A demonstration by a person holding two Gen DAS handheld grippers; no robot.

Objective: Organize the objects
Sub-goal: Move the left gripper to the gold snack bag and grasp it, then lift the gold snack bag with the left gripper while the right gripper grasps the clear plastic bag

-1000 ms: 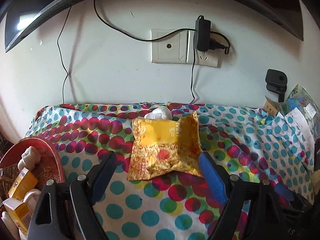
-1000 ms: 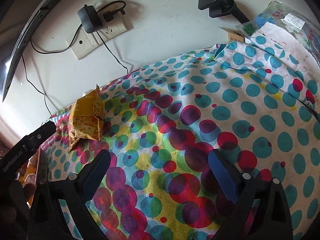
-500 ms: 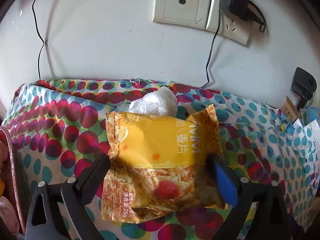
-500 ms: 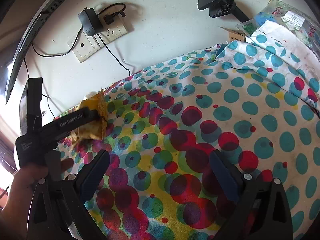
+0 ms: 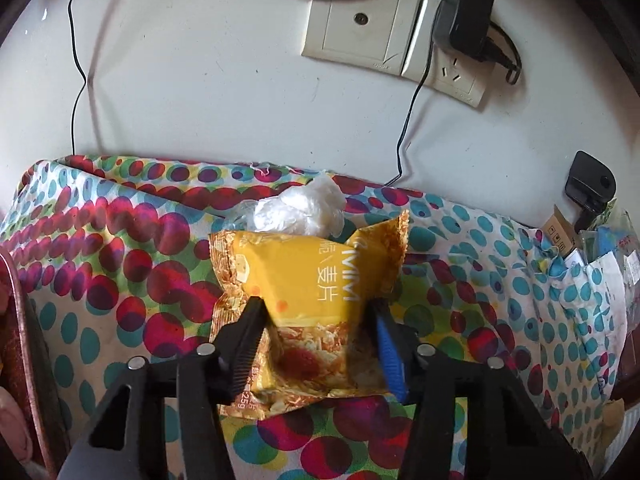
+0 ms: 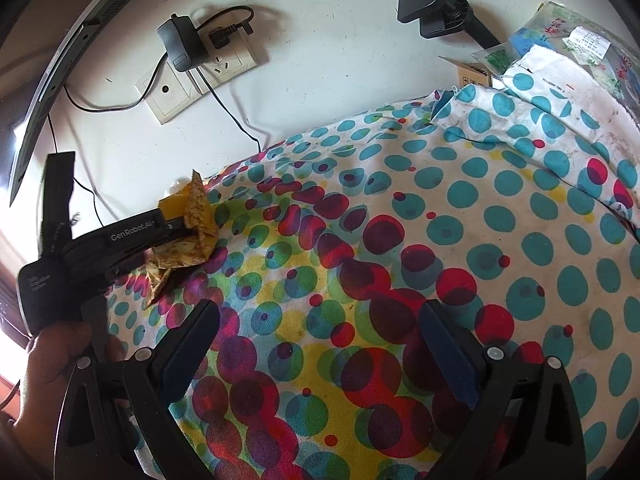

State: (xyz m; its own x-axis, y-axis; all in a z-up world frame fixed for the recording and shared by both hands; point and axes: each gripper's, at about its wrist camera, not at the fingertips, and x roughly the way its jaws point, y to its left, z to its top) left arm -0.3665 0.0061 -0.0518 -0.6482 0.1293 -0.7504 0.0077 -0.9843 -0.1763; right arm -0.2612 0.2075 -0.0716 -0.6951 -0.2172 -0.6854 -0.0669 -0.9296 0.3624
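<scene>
White wall [image 5: 200, 80] with socket plate [image 5: 360, 20] and plugged black adapter [image 5: 464, 12]; polka-dot cloth [image 6: 440, 240] covers the surface; daylight from left.

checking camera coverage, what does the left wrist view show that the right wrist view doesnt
Only the left wrist view: the left gripper closing on the yellow cereal packet, pads denting its sides, printed front readable; a reddish tray edge.

Only the right wrist view: the open, empty right gripper; the hand holding the left gripper; the curved monitor edge.

Both: the packet, dotted cloth, white plastic bag, wall socket, charger, black clamp.
</scene>
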